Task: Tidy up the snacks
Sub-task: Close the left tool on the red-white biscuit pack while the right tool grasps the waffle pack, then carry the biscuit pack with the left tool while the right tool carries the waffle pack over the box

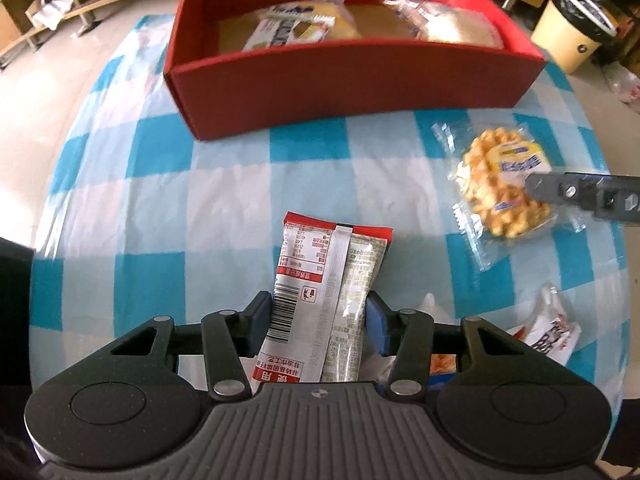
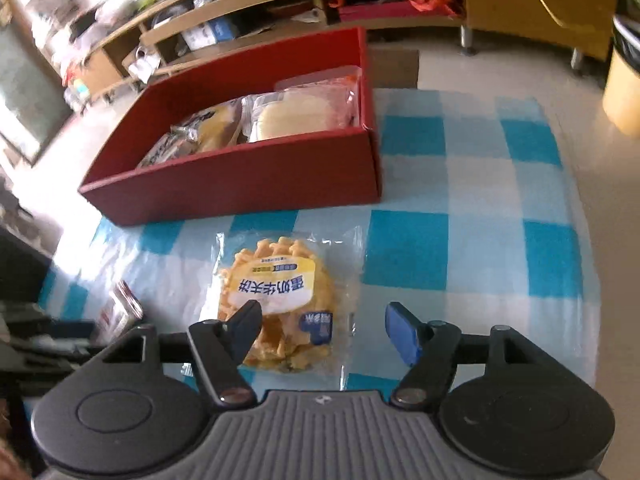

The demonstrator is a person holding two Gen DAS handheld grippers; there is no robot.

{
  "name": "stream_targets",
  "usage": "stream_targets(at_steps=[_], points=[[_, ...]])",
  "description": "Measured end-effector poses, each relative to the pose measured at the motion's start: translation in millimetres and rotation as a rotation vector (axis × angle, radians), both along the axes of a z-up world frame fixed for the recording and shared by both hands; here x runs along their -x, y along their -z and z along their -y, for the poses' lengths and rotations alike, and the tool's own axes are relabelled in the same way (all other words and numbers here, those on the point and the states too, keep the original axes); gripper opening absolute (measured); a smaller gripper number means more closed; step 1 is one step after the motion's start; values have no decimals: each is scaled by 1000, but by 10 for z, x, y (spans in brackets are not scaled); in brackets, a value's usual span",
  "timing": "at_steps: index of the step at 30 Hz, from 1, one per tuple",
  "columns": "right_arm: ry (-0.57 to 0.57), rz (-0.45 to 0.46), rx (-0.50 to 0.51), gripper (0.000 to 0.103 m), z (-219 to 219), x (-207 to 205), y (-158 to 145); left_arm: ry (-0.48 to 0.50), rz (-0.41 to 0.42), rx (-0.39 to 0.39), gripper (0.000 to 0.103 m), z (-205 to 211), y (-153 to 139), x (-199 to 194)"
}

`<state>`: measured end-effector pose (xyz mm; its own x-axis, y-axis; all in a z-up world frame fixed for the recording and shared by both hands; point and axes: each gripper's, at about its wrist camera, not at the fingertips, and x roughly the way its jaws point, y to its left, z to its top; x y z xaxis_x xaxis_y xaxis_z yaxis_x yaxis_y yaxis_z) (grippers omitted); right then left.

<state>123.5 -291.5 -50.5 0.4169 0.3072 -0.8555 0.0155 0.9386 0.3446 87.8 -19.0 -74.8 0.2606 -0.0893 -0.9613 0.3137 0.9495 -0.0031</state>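
My left gripper [image 1: 318,320] points down at the table and is shut on a silver and red snack packet [image 1: 332,256], with a pad pressed on each long side. A clear-wrapped waffle packet [image 1: 500,176] lies on the checked cloth to the right. One finger of my right gripper [image 1: 560,188] lies over it. In the right wrist view the waffle packet [image 2: 280,280] lies between the fingers of my right gripper [image 2: 323,312]. The left finger overlaps it, and the right pad stands apart from the wrapper. The red box [image 1: 352,84] stands behind, holding bread packets [image 1: 300,26].
A white and red packet [image 1: 548,328] and an orange one [image 1: 442,362] lie near my left gripper. A cream bin [image 1: 572,32] stands on the floor beyond the table's right corner. Wooden shelves [image 2: 224,12] line the back. Bare blue checked cloth [image 2: 480,240] lies right of the box.
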Motion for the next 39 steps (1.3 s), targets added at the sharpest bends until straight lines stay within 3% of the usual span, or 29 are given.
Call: stream_targets(at_steps=[4, 5, 7, 8, 13, 16, 17, 21, 23, 25, 27, 34, 39], points=[[35, -15, -84, 80, -38, -48, 31, 23, 15, -23, 61, 38, 5, 2], [16, -9, -86, 85, -86, -76, 38, 27, 14, -38, 67, 49, 24, -3], [-31, -15, -39, 92, -221, -141, 88, 30, 14, -39, 69, 52, 36, -11], [-46, -30, -30, 102, -277, -163, 141, 34, 13, -40, 71, 54, 40, -14], [-60, 3, 117, 101, -581, -165, 185, 17, 9, -54, 90, 1, 104, -57], [-140, -2, 232, 101, -766, -153, 220, 7, 9, -60, 96, -52, 123, -70], [-173, 2, 261, 101, -808, -140, 227, -1, 8, -71, 103, -73, 145, -70], [-178, 16, 252, 96, -774, -109, 212, 14, -12, -53, 103, -156, 176, -72], [-174, 32, 253, 79, -757, -79, 177, 21, -2, -49, 97, -154, 160, -29], [-170, 36, 252, 77, -717, -49, 114, 41, 3, -40, 84, -131, 97, 9], [-163, 33, 239, 77, -662, -25, 61, 44, 13, -33, 60, -129, 33, 26], [-122, 102, 212, 76, -516, 87, -292, 3, -12, 13, 54, -157, -17, 0], [-101, 151, 183, 76, -442, 166, -499, -20, 21, 32, 54, -146, -156, -25]])
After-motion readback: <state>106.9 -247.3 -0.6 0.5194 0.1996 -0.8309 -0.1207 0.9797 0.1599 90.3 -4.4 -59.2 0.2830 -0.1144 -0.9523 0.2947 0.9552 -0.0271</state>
